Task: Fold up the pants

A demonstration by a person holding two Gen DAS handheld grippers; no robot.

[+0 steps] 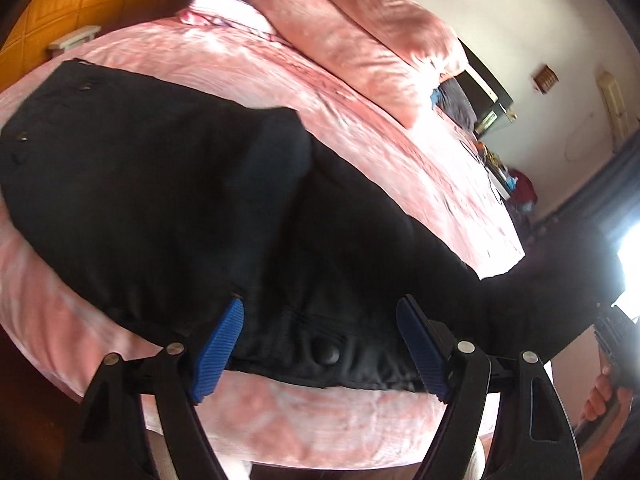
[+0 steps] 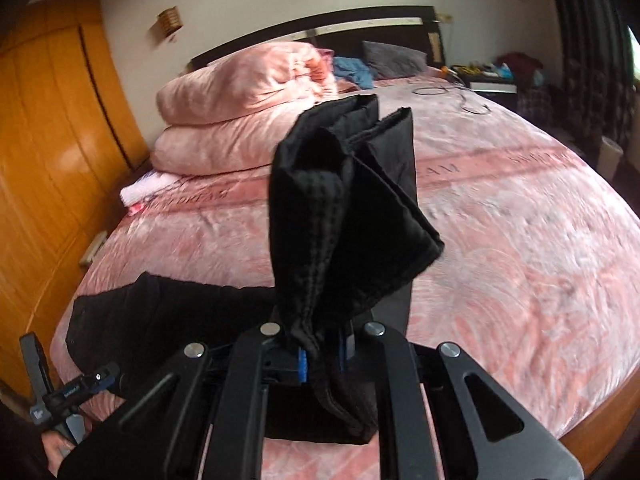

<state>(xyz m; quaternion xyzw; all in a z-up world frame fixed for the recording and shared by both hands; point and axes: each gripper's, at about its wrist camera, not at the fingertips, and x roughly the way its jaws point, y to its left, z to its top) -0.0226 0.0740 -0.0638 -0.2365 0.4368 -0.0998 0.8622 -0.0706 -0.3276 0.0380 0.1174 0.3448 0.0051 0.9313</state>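
Note:
Black pants lie on a pink bedspread, waist end toward the near edge, with a button showing. My left gripper is open, its blue pads either side of the waistband near the button, just above the bed edge. My right gripper is shut on the black leg end of the pants and holds it lifted above the bed, the fabric standing up folded in front of the camera. The rest of the pants lies flat at lower left.
A folded pink duvet and pillows lie at the bed's head. A wooden wardrobe stands on the left. A nightstand with clutter and dark curtains are on the right. A cable lies on the bedspread.

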